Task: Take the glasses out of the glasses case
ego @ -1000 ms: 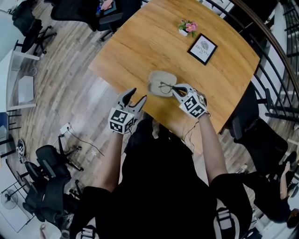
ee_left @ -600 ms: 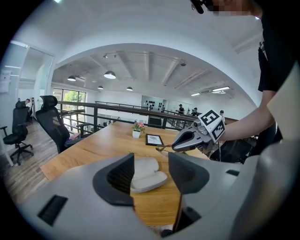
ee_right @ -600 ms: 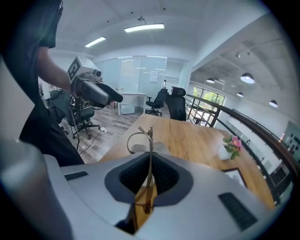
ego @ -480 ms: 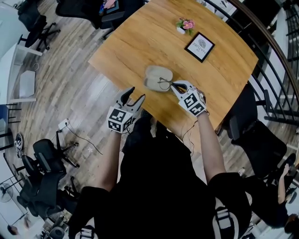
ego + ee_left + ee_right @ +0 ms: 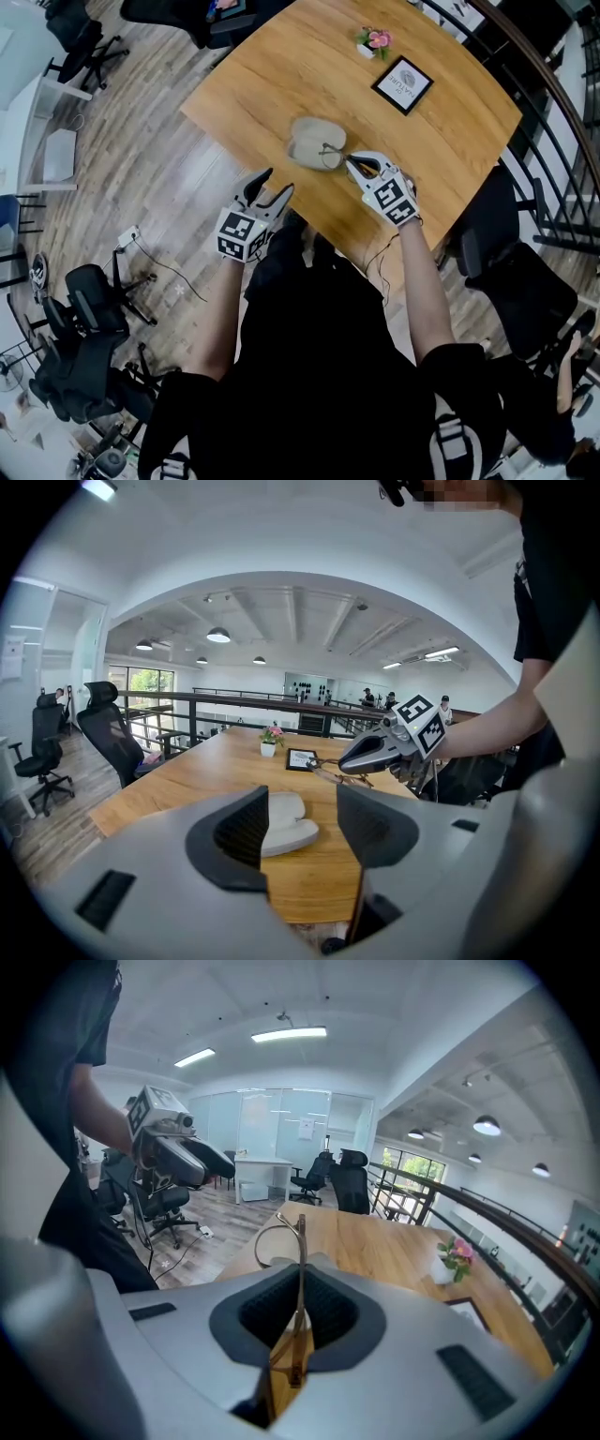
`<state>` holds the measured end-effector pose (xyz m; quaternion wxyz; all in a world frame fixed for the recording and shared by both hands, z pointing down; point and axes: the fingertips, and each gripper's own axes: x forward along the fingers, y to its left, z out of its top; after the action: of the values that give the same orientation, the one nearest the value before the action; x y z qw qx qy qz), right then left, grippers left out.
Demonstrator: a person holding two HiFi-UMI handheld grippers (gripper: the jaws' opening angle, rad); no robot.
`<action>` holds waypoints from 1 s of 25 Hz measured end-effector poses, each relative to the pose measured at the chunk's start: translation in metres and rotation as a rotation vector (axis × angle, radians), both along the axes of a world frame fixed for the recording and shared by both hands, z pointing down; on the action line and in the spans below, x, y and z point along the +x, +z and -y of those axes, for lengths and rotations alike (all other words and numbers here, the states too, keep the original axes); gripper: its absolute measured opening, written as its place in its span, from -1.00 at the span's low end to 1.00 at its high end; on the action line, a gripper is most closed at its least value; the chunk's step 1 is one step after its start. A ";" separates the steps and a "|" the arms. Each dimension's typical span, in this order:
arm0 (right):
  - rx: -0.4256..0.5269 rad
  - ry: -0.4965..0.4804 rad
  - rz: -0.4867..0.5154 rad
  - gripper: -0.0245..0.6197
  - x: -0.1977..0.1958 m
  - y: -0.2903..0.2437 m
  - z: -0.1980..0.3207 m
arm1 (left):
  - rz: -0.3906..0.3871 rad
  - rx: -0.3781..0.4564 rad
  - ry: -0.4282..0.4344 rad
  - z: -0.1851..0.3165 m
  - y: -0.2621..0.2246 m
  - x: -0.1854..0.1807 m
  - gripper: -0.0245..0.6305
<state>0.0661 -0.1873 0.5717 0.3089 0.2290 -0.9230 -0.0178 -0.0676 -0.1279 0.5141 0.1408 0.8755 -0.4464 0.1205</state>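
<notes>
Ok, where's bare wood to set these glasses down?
In the head view, roomiest is the wooden table left of and beyond the open grey glasses case, short of the pink potted flower and black-framed card. A second patch lies right of the right gripper, below the card. It is tight by the case, where the thin-framed glasses hang.

No wording could be read: the black-framed card [image 5: 403, 84] on the surface [image 5: 281, 84] bore print too small to make out, and the cubes [image 5: 242, 234] on the left claw [image 5: 278, 181] and right claw [image 5: 350, 162] carried only black-and-white square markers.
</notes>
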 end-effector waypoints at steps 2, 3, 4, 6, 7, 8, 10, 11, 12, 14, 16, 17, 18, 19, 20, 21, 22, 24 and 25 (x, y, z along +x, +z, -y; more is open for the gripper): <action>0.002 0.000 0.004 -0.85 0.000 0.000 -0.003 | 0.002 0.002 -0.004 -0.005 0.000 0.000 -0.17; 0.004 0.001 0.008 -0.85 0.000 0.000 -0.004 | 0.003 0.003 -0.008 -0.007 0.000 0.000 -0.17; 0.009 0.000 0.012 -0.85 0.000 -0.001 -0.004 | 0.004 0.004 -0.011 -0.007 0.000 0.000 -0.17; 0.018 -0.001 0.015 -0.85 -0.001 -0.003 -0.007 | 0.008 0.006 -0.016 -0.009 -0.001 0.000 -0.17; 0.020 -0.002 0.016 -0.85 -0.001 -0.003 -0.008 | 0.010 0.006 -0.017 -0.010 -0.001 0.001 -0.17; 0.022 -0.002 0.016 -0.85 -0.001 -0.003 -0.009 | 0.011 0.008 -0.017 -0.010 -0.001 0.001 -0.17; 0.024 0.000 0.018 -0.85 0.000 -0.004 -0.010 | 0.013 0.012 -0.018 -0.010 -0.003 0.002 -0.17; 0.023 0.002 0.021 -0.85 0.000 -0.004 -0.011 | 0.015 0.014 -0.018 -0.011 -0.004 0.003 -0.17; 0.022 0.004 0.024 -0.85 0.001 -0.005 -0.012 | 0.017 0.015 -0.017 -0.013 -0.005 0.003 -0.17; 0.023 0.008 0.029 -0.85 0.002 -0.006 -0.013 | 0.020 0.020 -0.016 -0.014 -0.007 0.004 -0.17; 0.024 0.007 0.029 -0.85 0.002 -0.007 -0.014 | 0.023 0.025 -0.019 -0.016 -0.009 0.002 -0.17; 0.024 0.006 0.028 -0.85 0.001 -0.006 -0.016 | 0.023 0.027 -0.023 -0.017 -0.010 0.001 -0.17; 0.024 0.004 0.027 -0.85 0.001 -0.006 -0.017 | 0.023 0.029 -0.026 -0.018 -0.010 0.000 -0.17; 0.023 0.004 0.027 -0.85 0.001 -0.006 -0.019 | 0.023 0.030 -0.029 -0.020 -0.011 -0.001 -0.17; 0.022 0.005 0.026 -0.85 0.001 -0.006 -0.020 | 0.023 0.031 -0.031 -0.021 -0.011 -0.002 -0.17; 0.022 0.005 0.026 -0.85 0.001 -0.006 -0.021 | 0.023 0.032 -0.032 -0.022 -0.011 -0.002 -0.17; 0.022 0.005 0.026 -0.85 0.001 -0.005 -0.021 | 0.024 0.034 -0.033 -0.023 -0.012 -0.003 -0.17; 0.022 0.003 0.024 -0.85 0.000 -0.005 -0.021 | 0.024 0.037 -0.035 -0.024 -0.012 -0.004 -0.17; 0.021 0.002 0.023 -0.85 0.000 -0.004 -0.022 | 0.023 0.038 -0.037 -0.024 -0.012 -0.004 -0.17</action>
<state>0.0656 -0.1653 0.5673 0.2958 0.2333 -0.9260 -0.0247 -0.0715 -0.1036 0.5016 0.1212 0.8681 -0.4662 0.1196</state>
